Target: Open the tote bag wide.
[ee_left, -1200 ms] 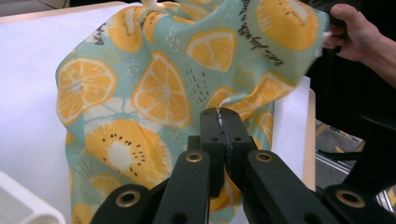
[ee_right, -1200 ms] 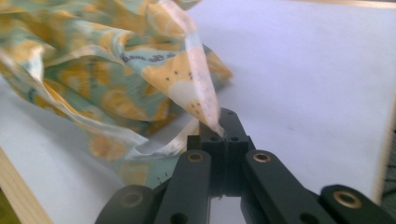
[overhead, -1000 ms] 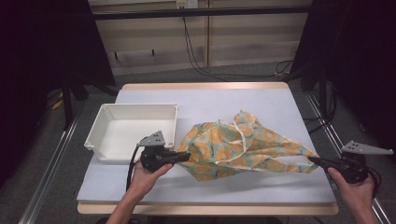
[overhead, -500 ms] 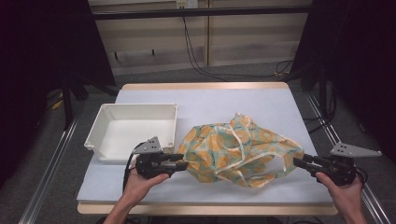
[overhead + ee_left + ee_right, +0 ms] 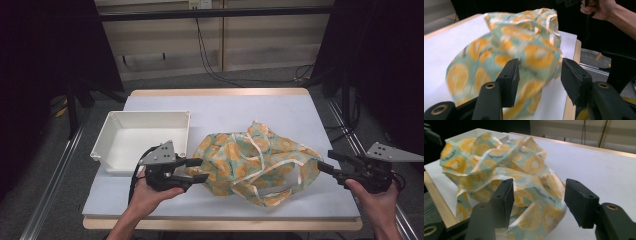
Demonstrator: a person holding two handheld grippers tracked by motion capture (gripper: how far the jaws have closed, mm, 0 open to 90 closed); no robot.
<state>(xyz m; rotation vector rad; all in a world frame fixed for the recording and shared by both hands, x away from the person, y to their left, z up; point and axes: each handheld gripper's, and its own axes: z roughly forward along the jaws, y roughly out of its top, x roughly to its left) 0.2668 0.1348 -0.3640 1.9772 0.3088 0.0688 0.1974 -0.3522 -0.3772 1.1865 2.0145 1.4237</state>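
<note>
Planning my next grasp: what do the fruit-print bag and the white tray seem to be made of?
Fruit-print bag: looks like thin woven cloth, matte; it lies crumpled in soft folds, with pale fabric straps. It could be cotton or a light synthetic.
White tray: looks like rigid moulded plastic, smooth with a faint sheen; it has straight walls and a rolled rim.

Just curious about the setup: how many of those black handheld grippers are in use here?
2: the left gripper beside the white tray, the right gripper at the table's right edge, both open.

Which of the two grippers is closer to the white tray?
The left gripper. It hovers just beside the front right corner of the white tray, while the right gripper is at the table's right edge, beyond the orange-patterned cloth.
</note>
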